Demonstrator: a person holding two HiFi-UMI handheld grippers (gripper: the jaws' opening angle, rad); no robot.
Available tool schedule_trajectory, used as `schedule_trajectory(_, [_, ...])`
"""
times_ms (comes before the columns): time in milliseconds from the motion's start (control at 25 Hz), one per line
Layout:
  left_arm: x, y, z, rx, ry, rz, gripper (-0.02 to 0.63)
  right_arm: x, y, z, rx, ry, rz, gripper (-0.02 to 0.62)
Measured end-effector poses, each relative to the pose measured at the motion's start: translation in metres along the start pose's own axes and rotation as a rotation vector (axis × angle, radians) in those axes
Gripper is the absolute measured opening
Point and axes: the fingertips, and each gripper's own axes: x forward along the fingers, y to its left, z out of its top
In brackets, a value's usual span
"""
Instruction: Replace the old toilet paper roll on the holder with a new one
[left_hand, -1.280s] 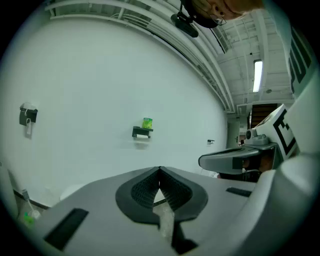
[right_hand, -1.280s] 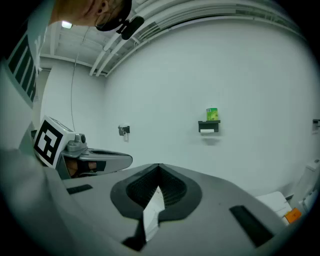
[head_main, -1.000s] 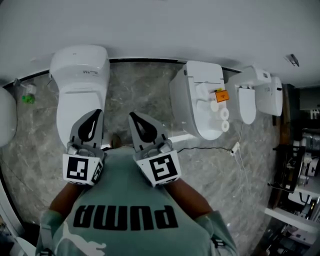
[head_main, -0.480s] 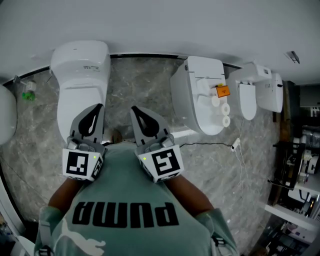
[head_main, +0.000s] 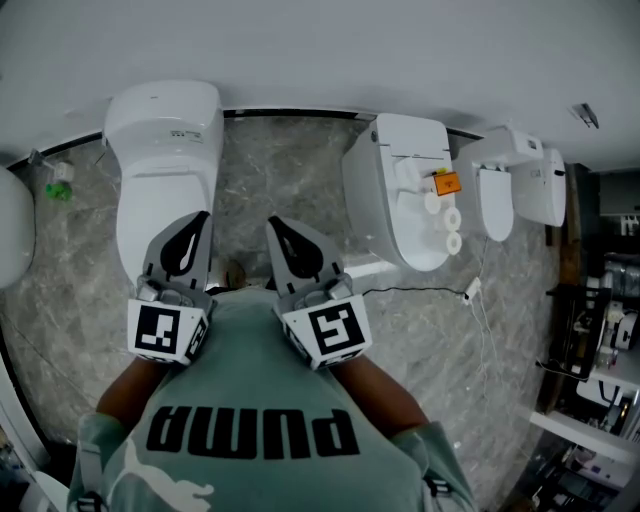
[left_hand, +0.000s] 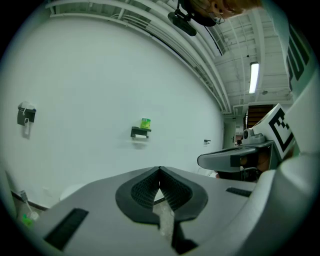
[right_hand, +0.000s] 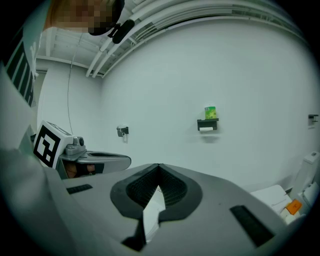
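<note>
Both grippers are held close to the chest, well left of the middle toilet (head_main: 395, 170) and pointing at the wall behind it. The left gripper (left_hand: 159, 169) has its jaws closed tip to tip with nothing between them, and the right gripper (right_hand: 159, 165) is the same, closed and empty. The holder (right_hand: 207, 125) hangs on the wall, up and to the left of the toilet as the right gripper sees it, with what looks like a white roll under its small shelf and a green can (right_hand: 210, 112) standing on top. Three spare rolls (head_main: 450, 219) sit in a row on the toilet itself, next to an orange tag (head_main: 445, 184). The work looks unstarted: neither gripper is near the holder or the spares. Several things could go wrong from here. Pulling the old roll upward or with a jerk could knock the can off its shelf. The spares lie on a curved surface, so nudging one while taking another could send it to the floor. Soft paper may crush or unwind if the jaws close hard. A cable (head_main: 410, 295) runs across the floor just before the toilet and could catch a foot on the way in.
</note>
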Motion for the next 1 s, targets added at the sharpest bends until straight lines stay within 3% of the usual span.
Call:
schedule_trajectory(560, [-0.005,-0.005,-0.01,-0.005,0.017,0.033,0.003,-0.003,0.0,-0.008,0.003,0.009,0.028,0.003])
schedule_trajectory(1000, [0.001,0.005,-0.003,0.01,0.015,0.14,0.003,0.015,-0.011,0.001,0.015,-0.008,0.106,0.003])
